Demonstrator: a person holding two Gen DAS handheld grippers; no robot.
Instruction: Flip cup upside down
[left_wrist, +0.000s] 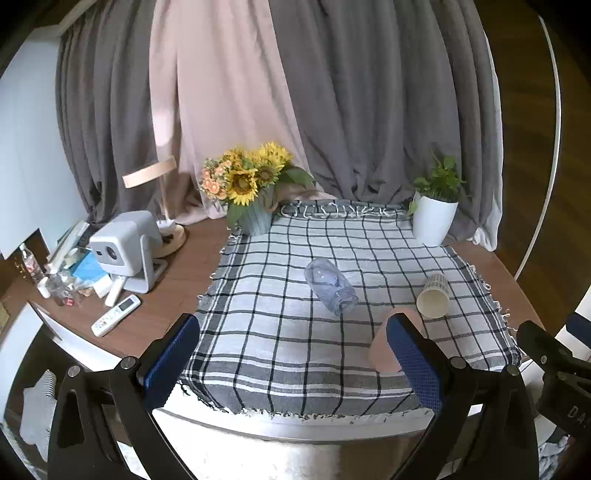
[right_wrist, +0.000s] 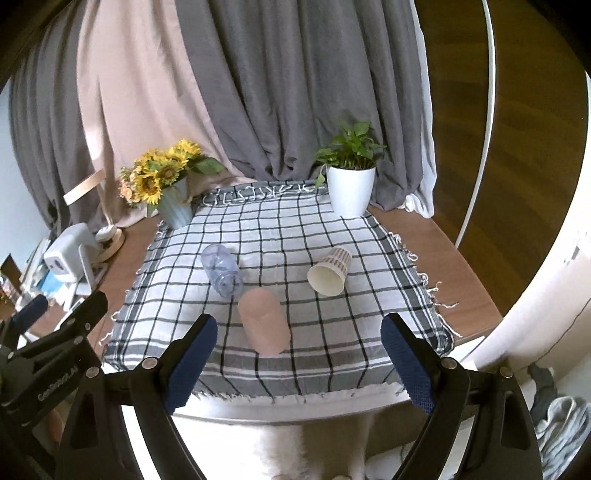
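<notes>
Three cups lie on their sides on the checked cloth (right_wrist: 295, 236). A pink cup (right_wrist: 263, 320) lies nearest the front, with its base towards me. A clear bluish cup (right_wrist: 221, 271) lies behind it to the left. A white patterned paper cup (right_wrist: 330, 271) lies to the right, mouth facing front-left. My right gripper (right_wrist: 299, 334) is open and empty, held before the table's front edge, with the pink cup ahead between its fingers. My left gripper (left_wrist: 291, 336) is open and empty. Its right finger (left_wrist: 406, 343) hides part of the pink cup (left_wrist: 380, 350); the clear cup (left_wrist: 330, 290) and paper cup (left_wrist: 434, 295) also show.
A sunflower vase (right_wrist: 162, 184) stands at the cloth's back left, a white plant pot (right_wrist: 349, 188) at the back right. A projector (left_wrist: 123, 247), a remote (left_wrist: 116, 315) and clutter sit on the wooden table at left. Curtains hang behind.
</notes>
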